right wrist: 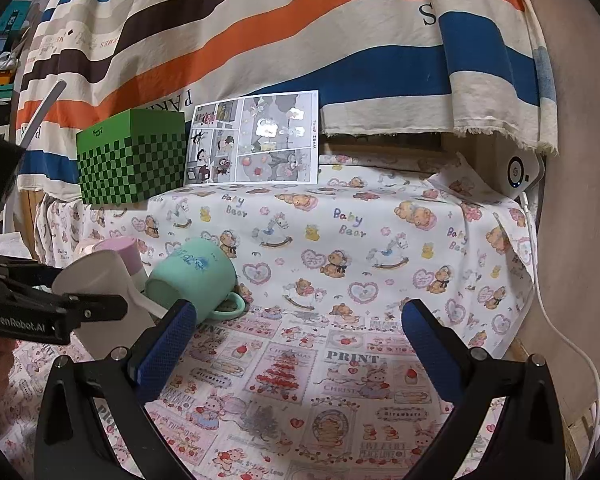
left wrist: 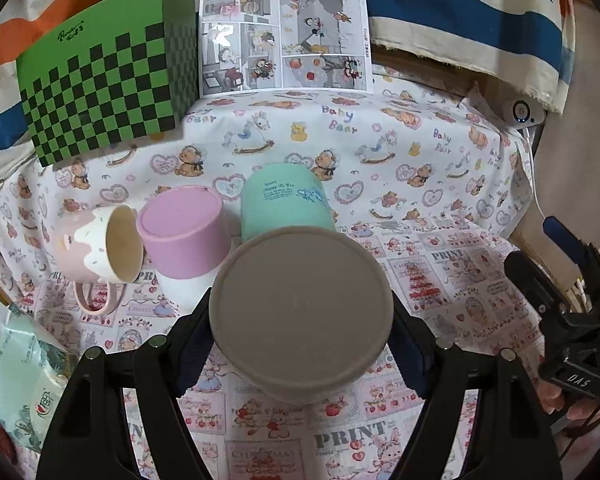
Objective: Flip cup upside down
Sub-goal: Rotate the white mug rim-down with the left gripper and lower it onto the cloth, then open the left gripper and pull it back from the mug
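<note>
My left gripper (left wrist: pixel 300 344) is shut on a grey cup (left wrist: pixel 302 310), bottom facing the camera, held above the table; it also shows in the right wrist view (right wrist: pixel 100 284), tilted. A mint green mug (left wrist: pixel 284 204) stands upside down behind it and shows in the right wrist view (right wrist: pixel 192 276). A pink-and-white cup (left wrist: pixel 182 236) stands upside down to its left. A pink drip-glaze mug (left wrist: pixel 100 248) lies on its side at far left. My right gripper (right wrist: pixel 300 340) is open and empty over the printed cloth, to the right of the cups.
A green checkered box (left wrist: pixel 104 76) and a comic sheet (left wrist: pixel 284 40) stand at the back. A white device (right wrist: pixel 520 172) with a cable sits at the right edge. A mint packet (left wrist: pixel 24 372) lies at the front left.
</note>
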`<state>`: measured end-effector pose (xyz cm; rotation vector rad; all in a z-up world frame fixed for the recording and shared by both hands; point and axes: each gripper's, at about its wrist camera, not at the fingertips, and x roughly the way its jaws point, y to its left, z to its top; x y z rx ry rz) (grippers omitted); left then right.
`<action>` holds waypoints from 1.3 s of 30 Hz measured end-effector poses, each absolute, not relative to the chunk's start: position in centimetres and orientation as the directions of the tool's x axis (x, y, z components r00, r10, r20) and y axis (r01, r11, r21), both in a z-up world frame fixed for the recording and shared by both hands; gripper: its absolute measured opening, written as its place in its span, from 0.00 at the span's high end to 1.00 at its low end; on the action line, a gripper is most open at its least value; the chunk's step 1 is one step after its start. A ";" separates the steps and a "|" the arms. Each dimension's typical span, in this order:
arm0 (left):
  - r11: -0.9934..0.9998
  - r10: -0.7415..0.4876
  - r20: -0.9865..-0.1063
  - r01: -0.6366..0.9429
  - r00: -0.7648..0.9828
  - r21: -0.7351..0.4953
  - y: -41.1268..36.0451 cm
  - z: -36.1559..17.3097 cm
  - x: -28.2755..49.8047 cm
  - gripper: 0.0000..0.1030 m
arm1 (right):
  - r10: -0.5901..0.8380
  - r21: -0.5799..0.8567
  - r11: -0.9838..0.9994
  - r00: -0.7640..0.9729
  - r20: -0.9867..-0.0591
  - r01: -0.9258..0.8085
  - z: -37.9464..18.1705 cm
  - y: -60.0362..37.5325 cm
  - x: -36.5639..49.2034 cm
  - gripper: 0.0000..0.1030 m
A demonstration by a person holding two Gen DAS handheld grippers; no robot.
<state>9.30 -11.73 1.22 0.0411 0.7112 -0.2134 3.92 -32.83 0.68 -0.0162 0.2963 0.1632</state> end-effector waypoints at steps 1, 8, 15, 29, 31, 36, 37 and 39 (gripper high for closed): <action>0.977 -0.180 -0.648 0.212 0.740 -0.030 -11.8 1.1 9.3 0.26 | 0.158 0.008 0.987 0.943 -0.293 -0.163 0.7 -32.8 4.0 0.00; 0.973 -0.199 -0.559 0.230 0.805 -0.016 -11.2 1.8 8.5 0.01 | 0.141 0.001 0.989 0.949 -0.280 -0.147 0.7 -32.8 3.8 0.00; 0.976 -0.173 -0.427 0.212 0.888 0.045 -8.4 4.2 5.2 0.01 | 0.143 -0.005 0.989 0.949 -0.281 -0.150 0.7 -32.7 3.8 0.00; 0.994 -0.056 -0.344 0.083 0.937 0.064 -1.8 1.7 2.7 0.00 | 0.177 -0.019 0.982 0.944 -0.280 -0.189 0.9 -31.4 2.9 0.00; 0.996 -0.045 -0.339 0.067 0.940 0.054 -1.4 1.2 2.6 0.00 | 0.189 -0.017 0.979 0.941 -0.281 -0.201 0.9 -31.1 2.6 0.00; 0.996 -0.036 -0.334 0.059 0.942 0.060 -1.3 0.3 2.2 0.00 | 0.197 -0.016 0.978 0.939 -0.282 -0.210 0.9 -30.7 2.4 0.00; 0.996 -0.037 -0.333 0.062 0.942 0.064 -1.4 0.2 2.1 0.00 | 0.197 -0.011 0.978 0.939 -0.283 -0.209 0.9 -30.8 2.4 0.00; 0.995 -0.033 -0.336 0.061 0.941 0.074 -1.6 0.0 2.0 0.00 | 0.195 -0.005 0.979 0.938 -0.285 -0.205 0.9 -30.8 2.4 0.00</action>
